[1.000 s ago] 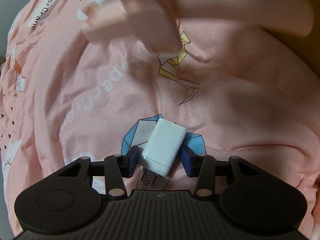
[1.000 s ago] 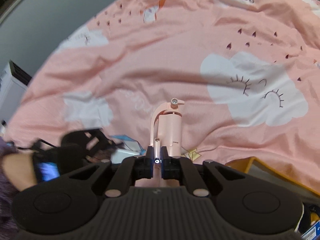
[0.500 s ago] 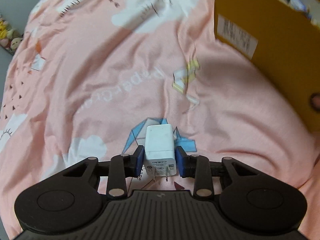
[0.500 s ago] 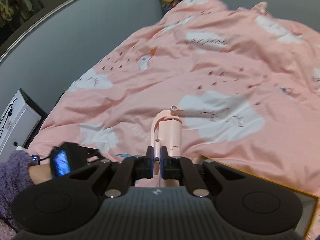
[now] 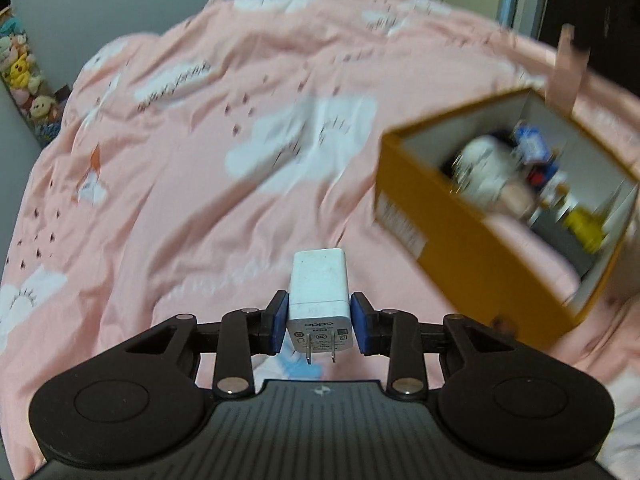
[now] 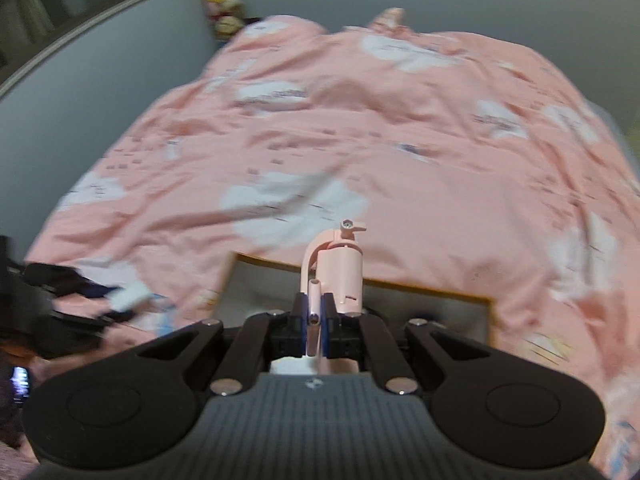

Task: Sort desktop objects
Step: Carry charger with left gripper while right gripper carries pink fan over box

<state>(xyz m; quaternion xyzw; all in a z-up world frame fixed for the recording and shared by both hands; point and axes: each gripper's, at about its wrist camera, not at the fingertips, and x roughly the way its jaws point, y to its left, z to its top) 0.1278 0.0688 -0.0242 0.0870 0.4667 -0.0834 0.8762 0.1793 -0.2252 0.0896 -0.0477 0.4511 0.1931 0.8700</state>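
My left gripper [image 5: 319,320] is shut on a white plug charger [image 5: 320,284], prongs toward the camera, held clear above the pink bedspread [image 5: 192,184]. To its right stands an open yellow box [image 5: 452,252] with several small things inside. In the right wrist view, my right gripper [image 6: 315,320] is shut on the thin handle of a pink plastic tool [image 6: 340,268], which hangs over the yellow box [image 6: 424,292]. The same pink tool [image 5: 566,68] shows blurred beyond the box in the left wrist view. The left gripper [image 6: 76,312] with the charger [image 6: 130,296] is at the far left there.
The pink bedspread [image 6: 400,140], printed with clouds, fills both views. Plush toys [image 5: 20,76] line the grey wall at the left. Dark furniture stands at the upper right of the left wrist view. A person's wrist with a lit watch [image 6: 20,384] is at the lower left.
The left gripper closed on the charger and lifted it off the bedspread, swinging toward the yellow box. The right gripper carried the pink tool up and over the box.
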